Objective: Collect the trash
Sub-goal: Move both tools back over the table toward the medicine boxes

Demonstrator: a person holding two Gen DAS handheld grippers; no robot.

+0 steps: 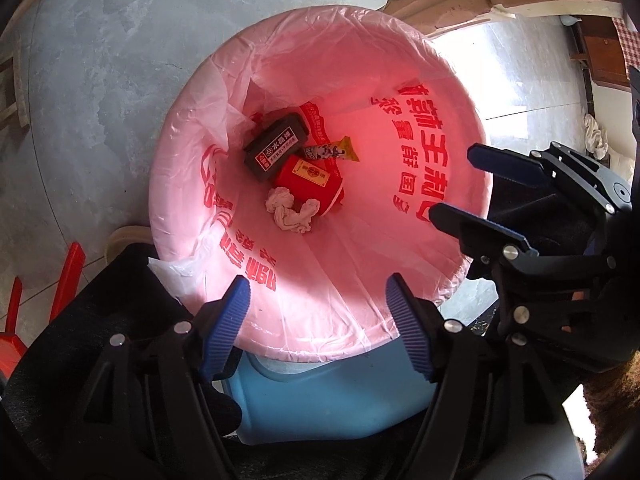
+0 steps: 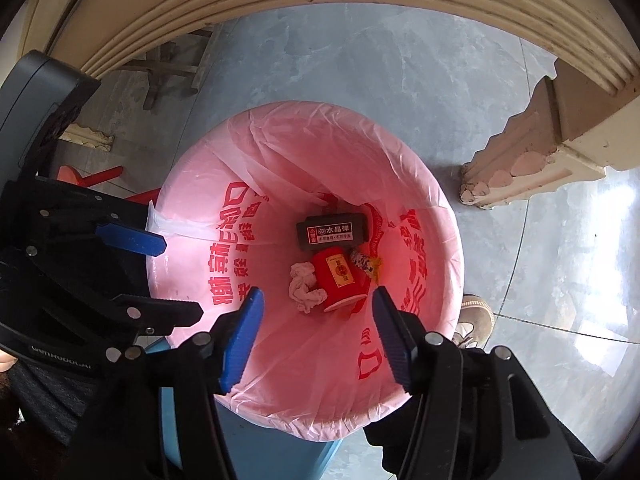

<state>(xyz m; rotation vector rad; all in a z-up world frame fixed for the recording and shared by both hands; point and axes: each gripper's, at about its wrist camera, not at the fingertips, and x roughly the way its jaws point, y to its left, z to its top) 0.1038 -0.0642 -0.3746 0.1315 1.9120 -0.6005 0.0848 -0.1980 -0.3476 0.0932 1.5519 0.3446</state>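
While both grippers hang over the bin's mouth, the left gripper (image 1: 318, 312) and right gripper (image 2: 318, 328) stand with jaws apart and nothing between them, which suits a drop into the pink-lined trash bin (image 1: 476, 216). At the liner's bottom, mid-frame, lie a black box (image 1: 276, 146), a red paper cup (image 1: 310, 182), a crumpled tissue (image 1: 290, 212) and what looks like a small yellow wrapper (image 1: 334, 150), huddled where the bag funnels.

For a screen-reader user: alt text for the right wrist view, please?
Open right gripper above a pink-lined bin holding a black box, red cup, crumpled tissue and snack wrapper; the open left gripper enters from the left.
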